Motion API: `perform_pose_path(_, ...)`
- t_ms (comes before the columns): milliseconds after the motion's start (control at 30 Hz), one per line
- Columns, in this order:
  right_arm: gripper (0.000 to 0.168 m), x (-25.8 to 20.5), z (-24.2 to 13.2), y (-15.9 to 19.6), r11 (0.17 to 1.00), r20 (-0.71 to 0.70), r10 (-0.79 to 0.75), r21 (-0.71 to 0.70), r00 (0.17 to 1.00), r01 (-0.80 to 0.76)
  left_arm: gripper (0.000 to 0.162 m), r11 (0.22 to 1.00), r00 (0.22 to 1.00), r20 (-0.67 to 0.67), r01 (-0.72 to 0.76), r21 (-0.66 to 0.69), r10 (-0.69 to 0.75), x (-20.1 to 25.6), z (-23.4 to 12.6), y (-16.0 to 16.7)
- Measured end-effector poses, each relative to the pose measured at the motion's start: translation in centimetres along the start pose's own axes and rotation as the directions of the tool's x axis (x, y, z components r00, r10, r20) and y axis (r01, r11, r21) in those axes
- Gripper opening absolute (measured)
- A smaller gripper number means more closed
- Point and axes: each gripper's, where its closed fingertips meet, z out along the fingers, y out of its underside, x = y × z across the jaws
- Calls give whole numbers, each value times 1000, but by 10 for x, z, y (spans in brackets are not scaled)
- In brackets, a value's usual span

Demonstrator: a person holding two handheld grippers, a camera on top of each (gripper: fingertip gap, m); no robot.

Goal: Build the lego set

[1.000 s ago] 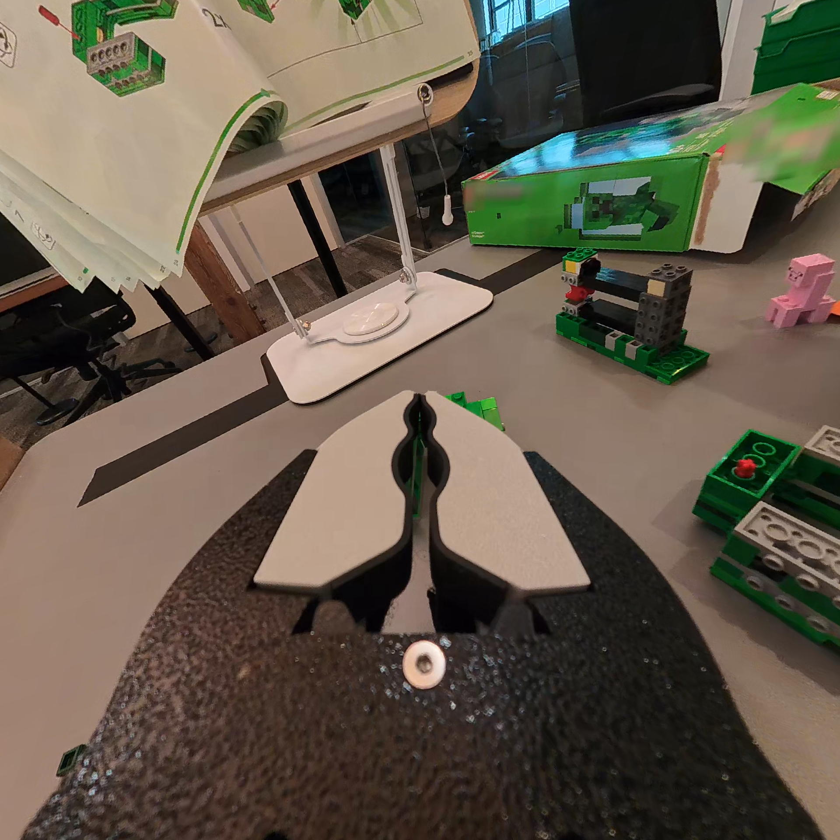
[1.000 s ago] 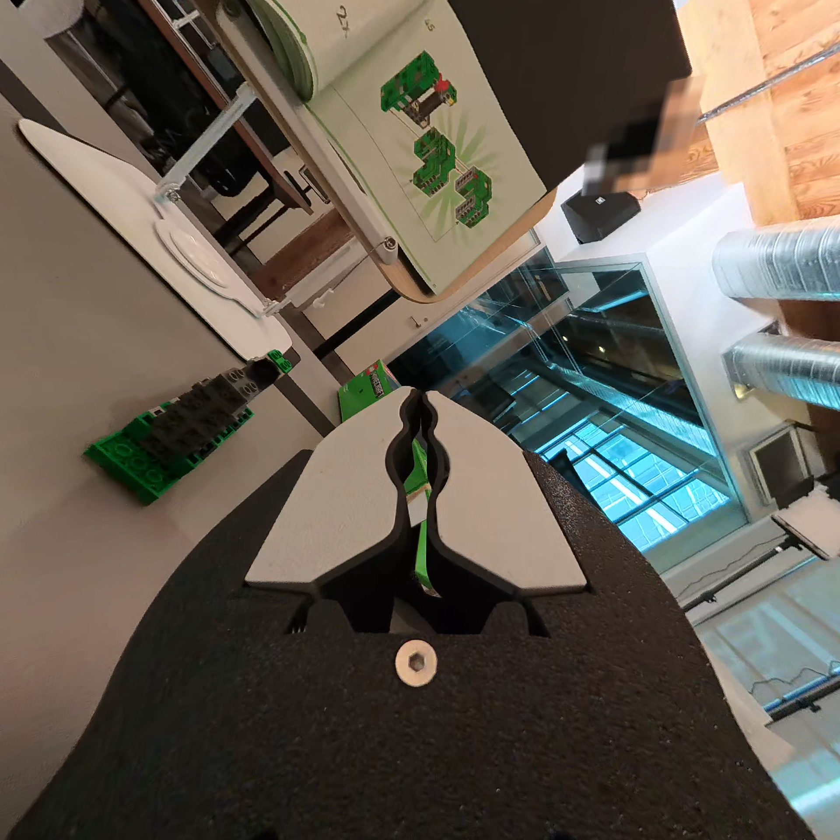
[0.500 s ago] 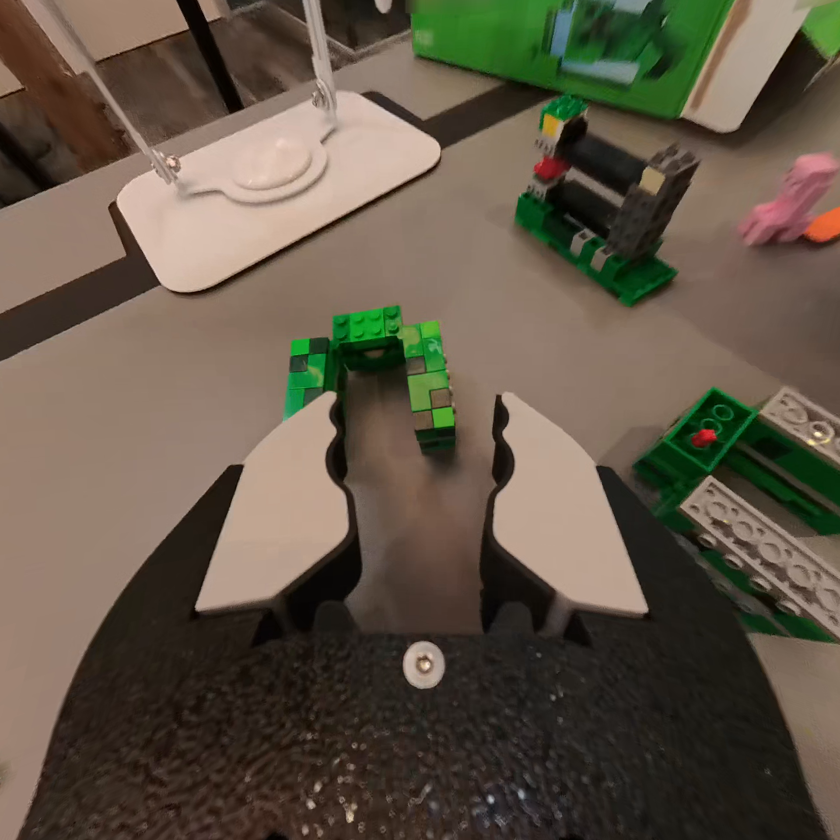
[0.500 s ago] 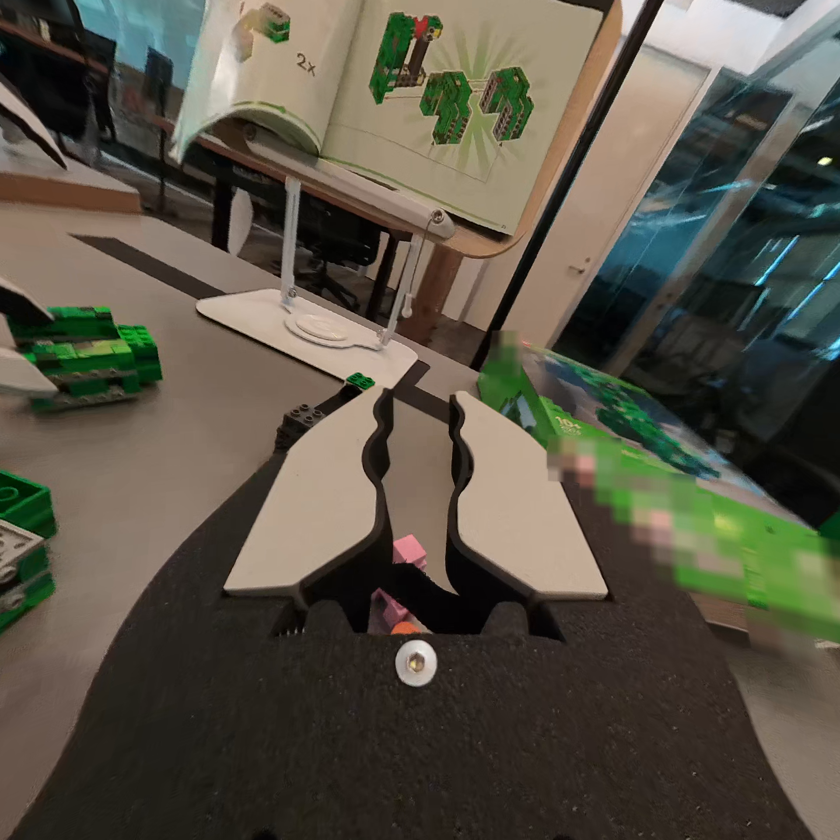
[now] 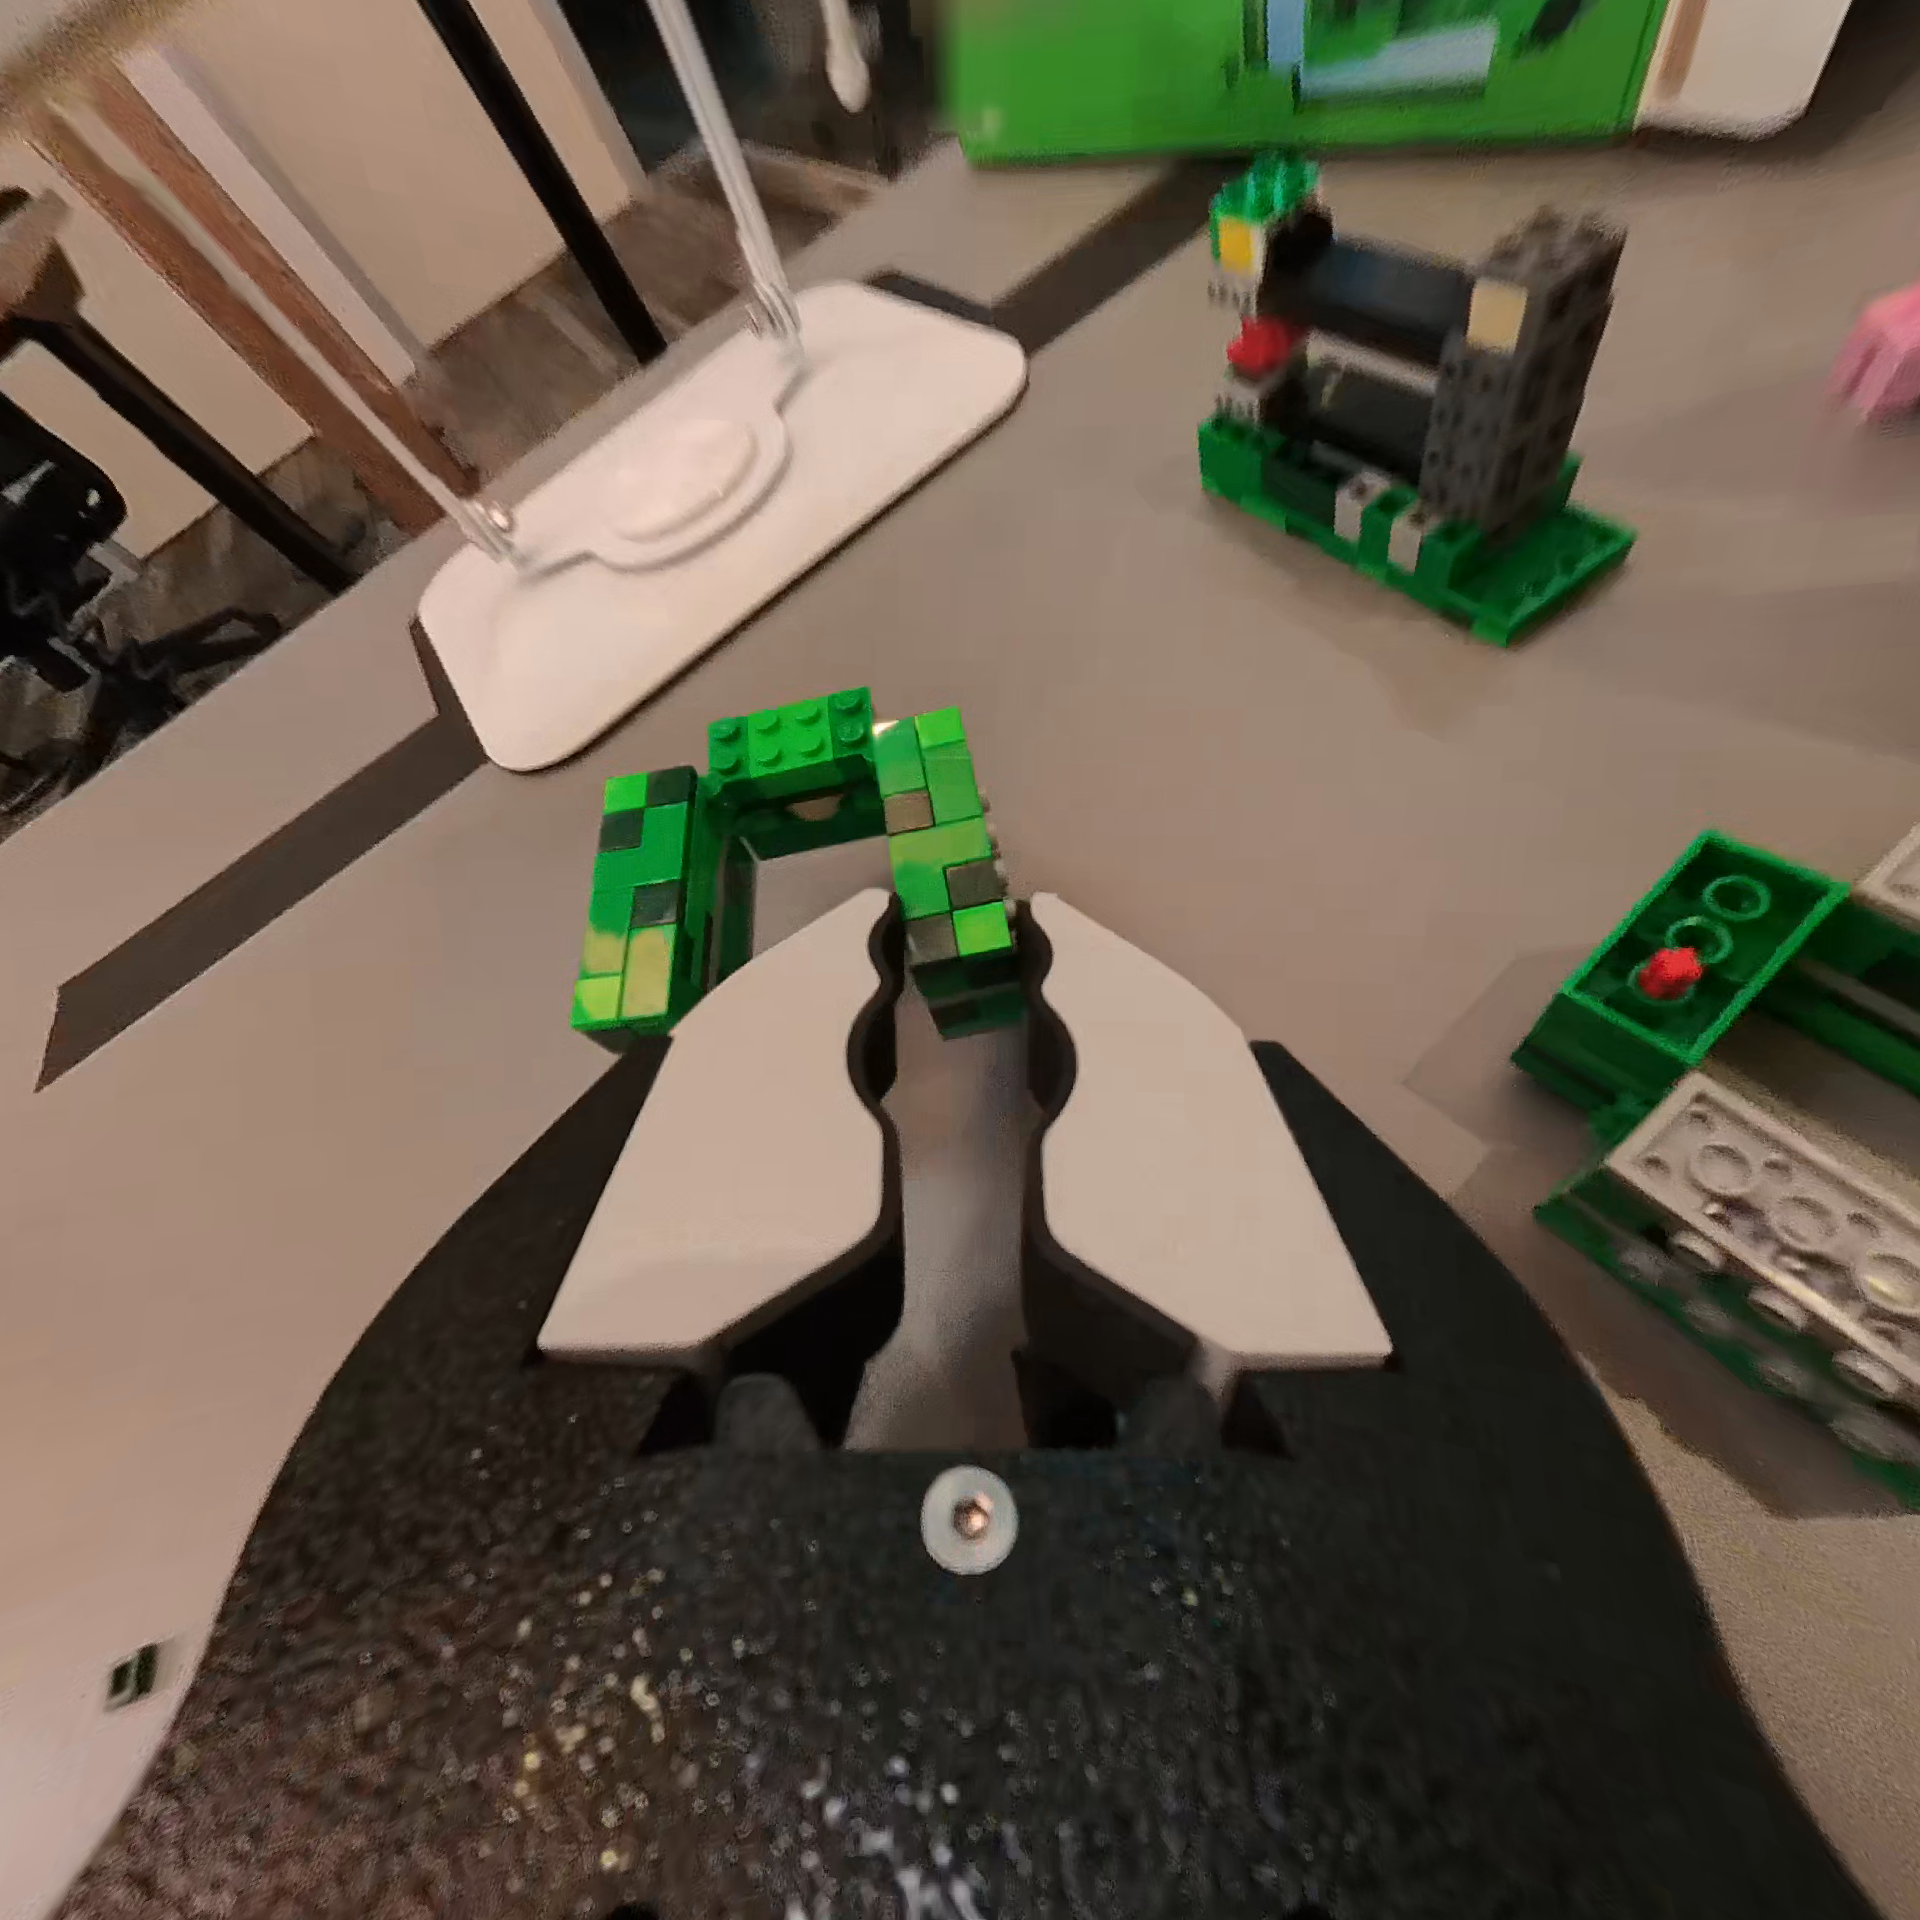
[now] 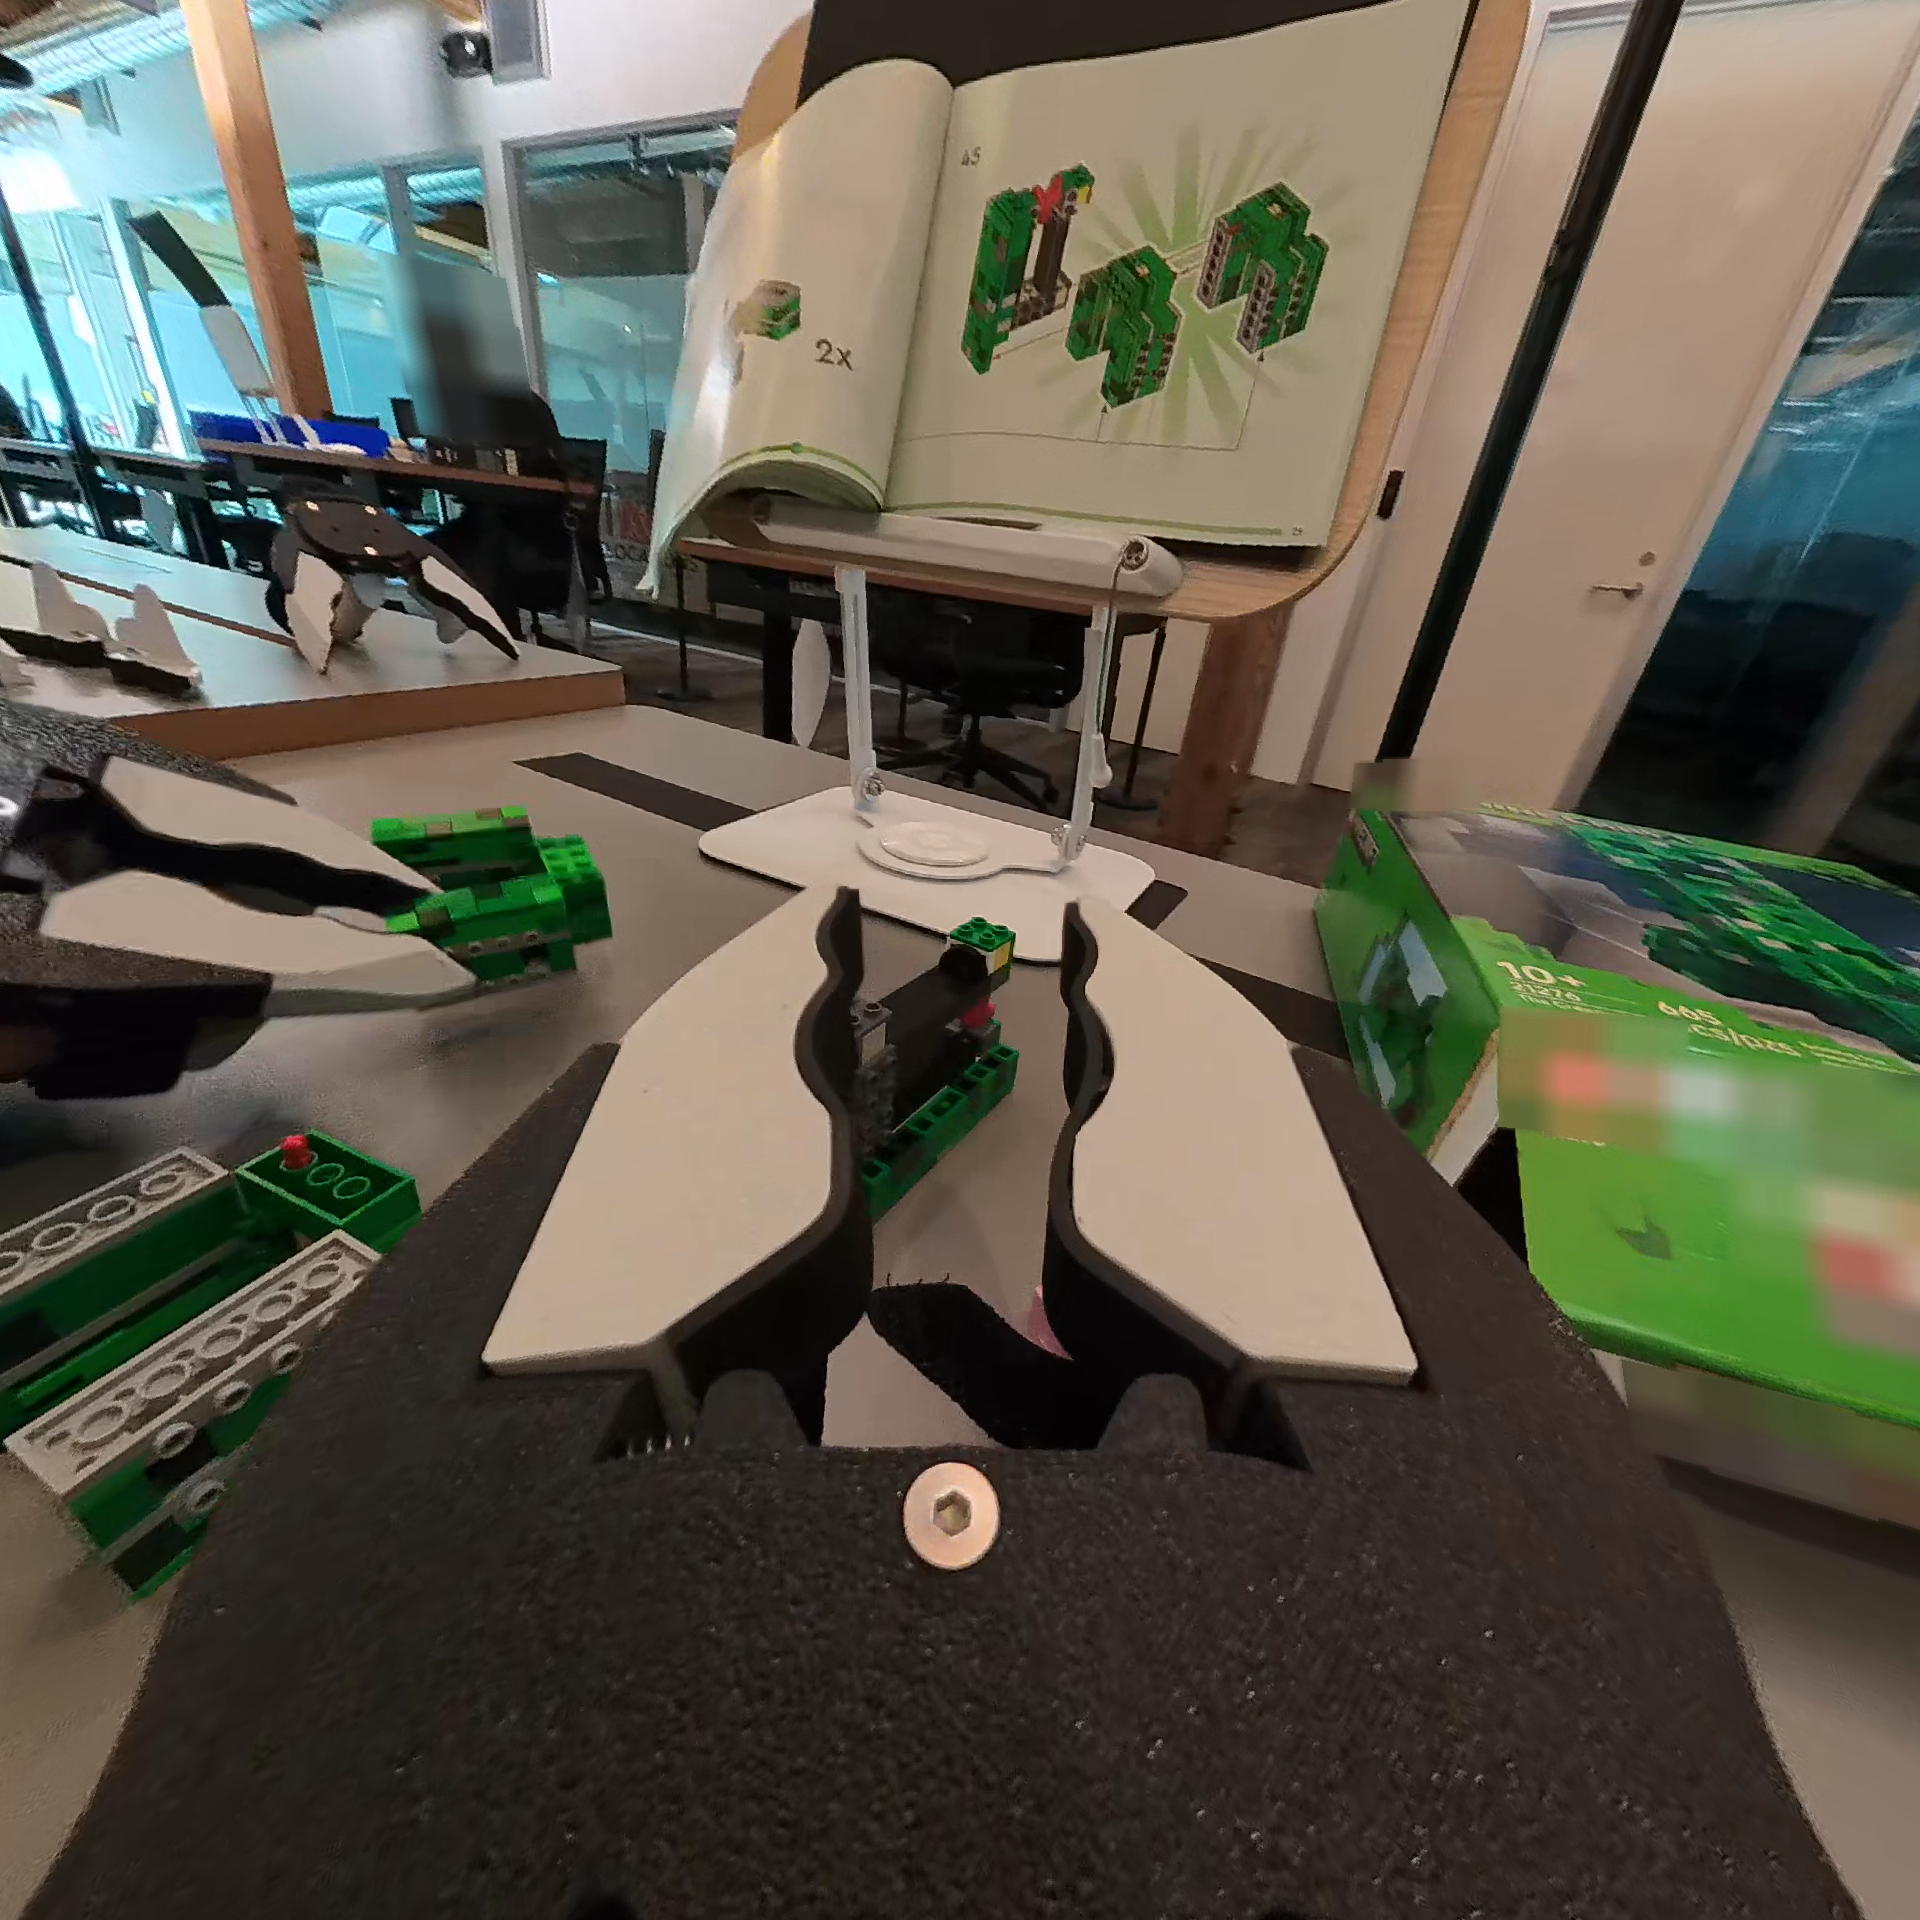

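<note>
A green U-shaped lego build [image 5: 790, 748] lies on the grey table [image 5: 1143, 727]. My left gripper [image 5: 961, 909] is closed around the U's right leg, with the pads against its sides. The right wrist view shows this from the side, the left gripper [image 6: 447, 935] holding the green build [image 6: 520, 862] low over the table. My right gripper [image 6: 958, 906] is open and empty. Between its fingers, farther off, stands a black and grey build on a green plate [image 6: 925, 1039], which also shows in the left wrist view [image 5: 1392, 395].
A green and grey build [image 5: 1766, 1195] with a red stud lies at the right, also in the right wrist view [image 6: 156, 1330]. The white stand [image 6: 935, 852] holds the open instruction booklet [image 6: 1091, 291]. A green box [image 6: 1662, 987] sits at the right. A pink figure [image 5: 1886, 353] stands far right. Tip to tip, the grippers are about 20 cm apart.
Both grippers let go of the green pieces they held a second ago. The left one opened over the U-shaped build, then closed on its right leg. The right one opened wider and levelled toward the black build.
</note>
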Motion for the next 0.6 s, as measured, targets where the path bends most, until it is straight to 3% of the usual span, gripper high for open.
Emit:
perform_pose_path(133,36,-5,0,-2,1000,38,3,22,999,-4,19,968,987,-93,149,203,-132,-7,-16,-24)
perform_pose_path(267,35,-7,0,-4,999,39,-27,32,999,26,19,842,922,-359,306,444,-145,4,-46,-56)
perform_pose_path(433,33,-9,-1,-5,998,44,-42,44,998,40,19,695,748,-640,556,457,-177,9,-70,-71)
perform_pose_path(533,33,-8,-1,-4,999,40,-36,37,999,35,19,708,762,-620,543,452,-189,8,-67,-69)
perform_pose_path(600,32,-7,0,-3,999,36,-35,33,999,34,19,804,835,-512,439,401,-201,7,-52,-57)
